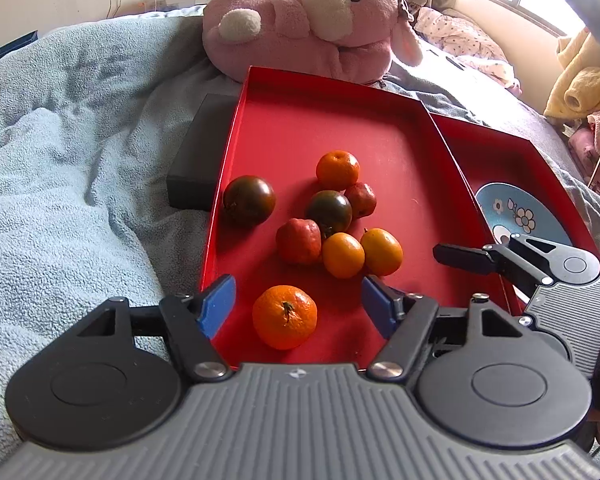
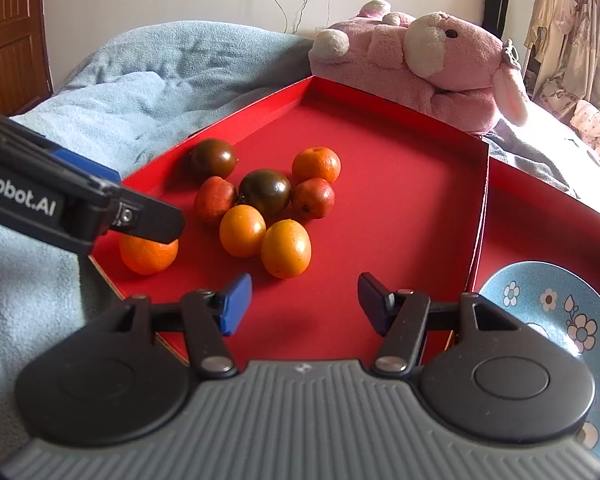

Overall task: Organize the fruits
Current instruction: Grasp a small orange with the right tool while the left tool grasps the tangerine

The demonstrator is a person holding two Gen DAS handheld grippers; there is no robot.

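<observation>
Bedroom, blue blanket (image 1: 80, 152), pink plush (image 1: 300, 24) at far side. Left wrist view: red tray (image 1: 300, 128) with fruit; near tangerine (image 1: 285, 317) between left gripper (image 1: 298, 306) jaws, spread, not touching. Floral plate (image 1: 520, 212) to right.

Right wrist view: right gripper (image 2: 300, 304) spread, empty, hovering over near tray floor; yellow-orange fruit (image 2: 286, 248) just beyond.
</observation>
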